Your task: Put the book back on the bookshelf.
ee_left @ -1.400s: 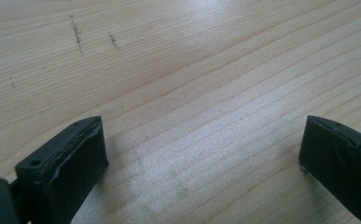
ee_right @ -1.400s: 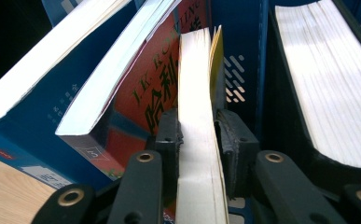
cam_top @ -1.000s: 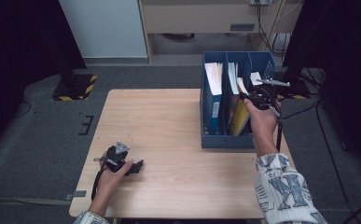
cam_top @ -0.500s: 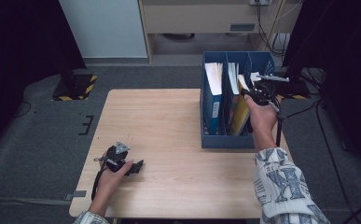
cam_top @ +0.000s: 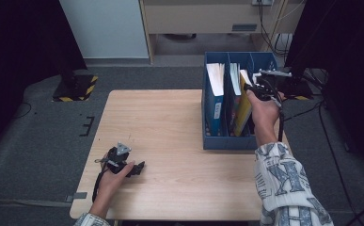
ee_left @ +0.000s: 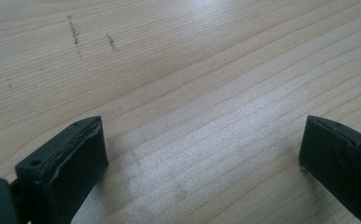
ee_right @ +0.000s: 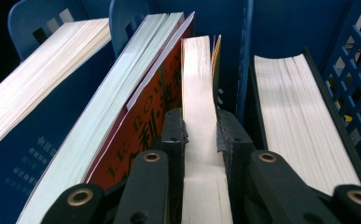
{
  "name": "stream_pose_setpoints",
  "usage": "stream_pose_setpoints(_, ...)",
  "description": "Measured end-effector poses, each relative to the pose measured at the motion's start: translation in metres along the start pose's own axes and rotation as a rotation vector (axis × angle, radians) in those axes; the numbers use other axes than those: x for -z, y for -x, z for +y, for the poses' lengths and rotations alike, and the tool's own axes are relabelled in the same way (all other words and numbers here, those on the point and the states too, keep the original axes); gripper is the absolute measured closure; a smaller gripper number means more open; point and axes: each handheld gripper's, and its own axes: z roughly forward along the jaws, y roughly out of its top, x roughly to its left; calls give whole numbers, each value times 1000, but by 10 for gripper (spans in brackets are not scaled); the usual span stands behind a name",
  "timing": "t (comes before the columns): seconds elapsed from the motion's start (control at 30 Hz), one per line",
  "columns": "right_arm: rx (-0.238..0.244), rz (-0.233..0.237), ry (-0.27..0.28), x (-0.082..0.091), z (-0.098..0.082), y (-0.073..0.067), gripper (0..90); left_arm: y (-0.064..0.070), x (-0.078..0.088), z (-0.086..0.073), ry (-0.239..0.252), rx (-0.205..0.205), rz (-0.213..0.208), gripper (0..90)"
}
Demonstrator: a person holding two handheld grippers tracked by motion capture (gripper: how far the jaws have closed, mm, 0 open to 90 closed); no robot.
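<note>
Over at the blue file rack [cam_top: 212, 136] on the far right part of the table [cam_top: 170, 122], my right gripper [ee_right: 200, 140] is clamped on a thin book [ee_right: 199, 93] — its pale page edge runs up between the two black jaws, and both pads press against its sides. That book stands in the rack's middle slot, just beside an orange-covered book [ee_right: 136, 107] that leans against it on the side away from the rack's latticed end wall. One slot further that way, a blue-covered book [ee_right: 33, 107] tilts the same way, and in the slot by the lattice wall I see a thick book with a dark cover [ee_right: 299, 121]. From the high view my right hand [cam_top: 263, 110] reaches over the rack's near edge. Well away from the rack, near the table's front left corner, my left gripper [ee_left: 201, 154] rests low over bare wood — jaws wide apart, with only wood grain between them.
</note>
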Motion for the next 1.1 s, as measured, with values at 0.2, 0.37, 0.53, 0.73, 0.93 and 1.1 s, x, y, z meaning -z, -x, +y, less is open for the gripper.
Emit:
stream_pose_setpoints(0.2, 5, -6, 4, -4, 5, -1, 756, 0, 0, 0, 5, 5, -1, 1)
stream_pose_setpoints(0.37, 6, -9, 6, -6, 7, -2, 756, 0, 0, 0, 4, 4, -1, 1)
stream_pose_setpoints(0.53, 4, -8, 8, -5, 7, -3, 756, 0, 0, 0, 5, 4, -1, 1)
stream_pose_setpoints(0.73, 0, -3, 12, -7, 7, -3, 756, 0, 0, 0, 5, 4, -1, 1)
stream_pose_setpoints(0.93, -5, -1, 14, -10, 10, -5, 756, 0, 0, 0, 5, 4, -1, 1)
stream_pose_setpoints(1.1, -14, 2, 17, -13, 13, -5, 755, 0, -1, 0, 5, 4, -1, 1)
